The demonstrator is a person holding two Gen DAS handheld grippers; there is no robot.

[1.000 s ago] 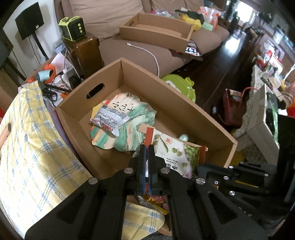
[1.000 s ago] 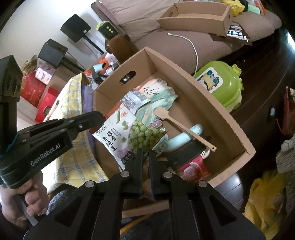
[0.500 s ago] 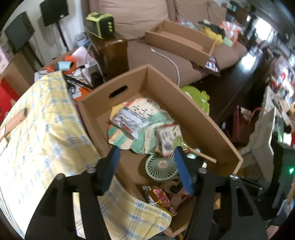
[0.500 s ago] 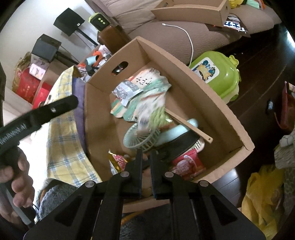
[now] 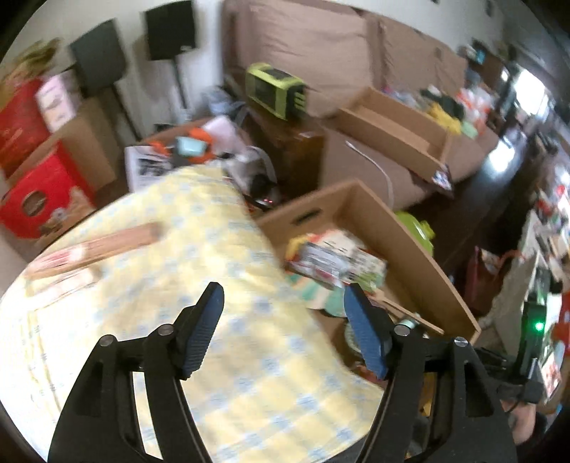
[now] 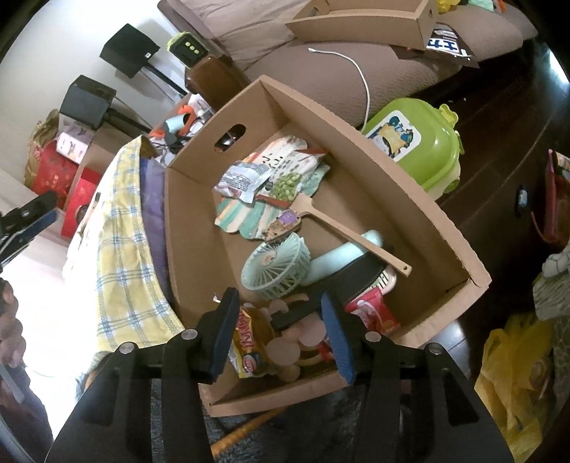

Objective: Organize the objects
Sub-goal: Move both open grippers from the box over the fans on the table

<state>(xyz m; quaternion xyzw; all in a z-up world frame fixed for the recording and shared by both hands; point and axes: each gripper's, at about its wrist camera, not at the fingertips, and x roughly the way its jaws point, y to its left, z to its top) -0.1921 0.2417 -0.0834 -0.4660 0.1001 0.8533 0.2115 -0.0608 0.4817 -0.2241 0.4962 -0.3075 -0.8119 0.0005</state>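
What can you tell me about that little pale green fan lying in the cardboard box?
The fan is a small handheld one in pale mint plastic, with a round ribbed grille and a thick smooth handle. It lies on its side on the floor of the cardboard box, grille tilted toward the camera. A wooden spatula crosses over the handle, a black object overlaps its lower side, and snack packets lie just behind the grille.

Cardboard box (image 6: 399, 188) sits beside checked cloth (image 6: 117, 228), cloth to its left in right wrist view. In box: snack packets (image 6: 270, 178) toward far end, wooden paddle (image 6: 352, 233) lying across them & over the handheld fan (image 6: 274, 267), candy bag (image 6: 249, 342) at near end. Plastic tub (image 6: 413, 142) on floor right of box; sofa (image 6: 320, 67) behind, w/ second box (image 6: 359, 25) on it (cable (image 6: 359, 78) on seat too).
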